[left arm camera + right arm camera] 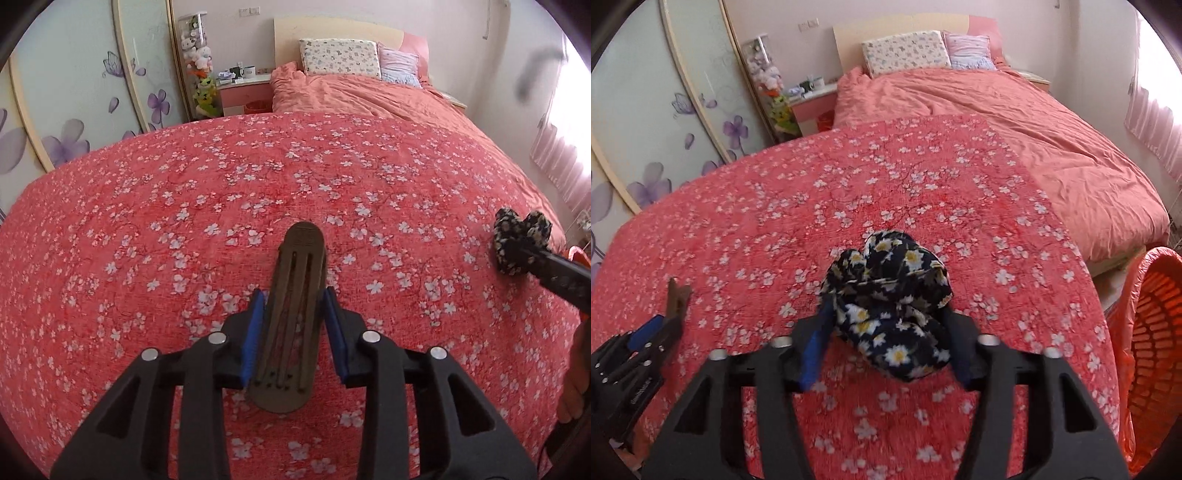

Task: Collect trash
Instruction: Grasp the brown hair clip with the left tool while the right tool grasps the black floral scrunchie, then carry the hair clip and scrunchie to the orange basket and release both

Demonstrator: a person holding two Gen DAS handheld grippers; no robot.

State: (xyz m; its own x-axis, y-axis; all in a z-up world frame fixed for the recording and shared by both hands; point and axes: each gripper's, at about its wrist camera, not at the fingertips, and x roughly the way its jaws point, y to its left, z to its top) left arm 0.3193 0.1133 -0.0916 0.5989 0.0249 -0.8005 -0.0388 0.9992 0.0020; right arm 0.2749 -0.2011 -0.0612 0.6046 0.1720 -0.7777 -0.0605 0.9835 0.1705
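Note:
My left gripper (294, 299) is shut on a flat brown slotted plastic piece (295, 295), long with rounded ends, held above the red flowered bedspread (184, 221). My right gripper (884, 310) is shut on a bunched black cloth with daisy print (890, 295), held above the same bedspread (775, 221). In the left wrist view the cloth (517, 236) and the right gripper's fingers (554, 273) show at the far right. In the right wrist view the left gripper (670, 317) shows at the lower left with the brown piece's tip (676, 295) sticking up.
An orange slatted basket (1152, 350) lined with an orange bag stands at the bed's right side. A salmon duvet (1034, 129) and pillows (340, 57) lie toward the headboard. A pink nightstand (243, 94) and wardrobe doors (74, 92) are at left.

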